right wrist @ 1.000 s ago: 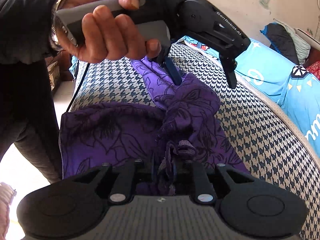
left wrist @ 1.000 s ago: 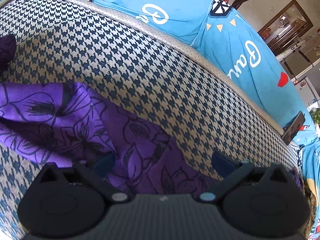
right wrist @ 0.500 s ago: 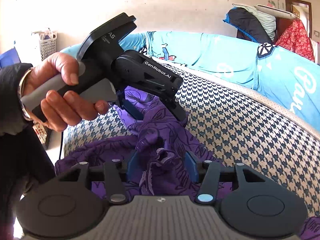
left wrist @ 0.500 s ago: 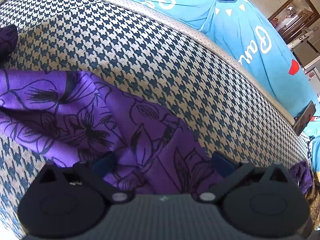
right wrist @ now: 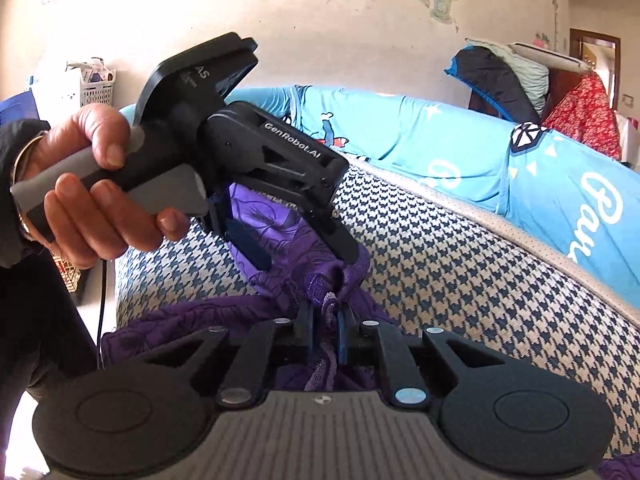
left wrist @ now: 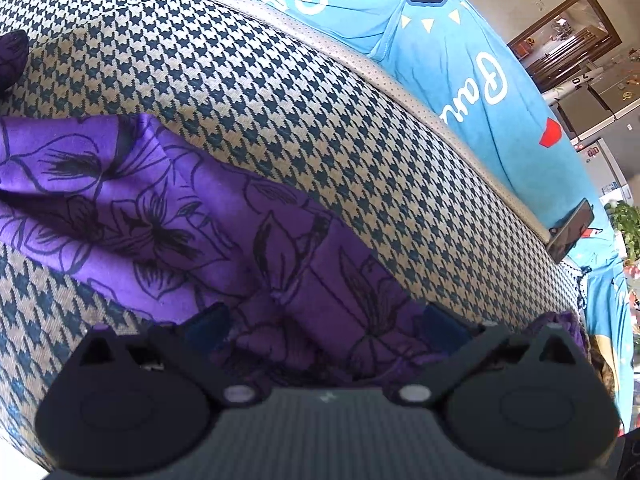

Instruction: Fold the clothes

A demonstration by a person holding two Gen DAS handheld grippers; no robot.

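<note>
— Where do your jaws stand?
— Your right gripper (right wrist: 325, 326) is clamped on a bunched edge of the purple floral garment (left wrist: 168, 216). Your left gripper (left wrist: 324, 322) has its jaws spread wide, the cloth lying between them.
— And the room around it?
— The garment lies crumpled on the houndstooth bed cover (left wrist: 248, 92), which stretches bare toward the blue sheet (left wrist: 472, 80). A phone (left wrist: 570, 230) rests at that far edge.

Both wrist views low, close over the houndstooth cover (left wrist: 304, 128) — shared ground: purple cloth (right wrist: 304, 248).
</note>
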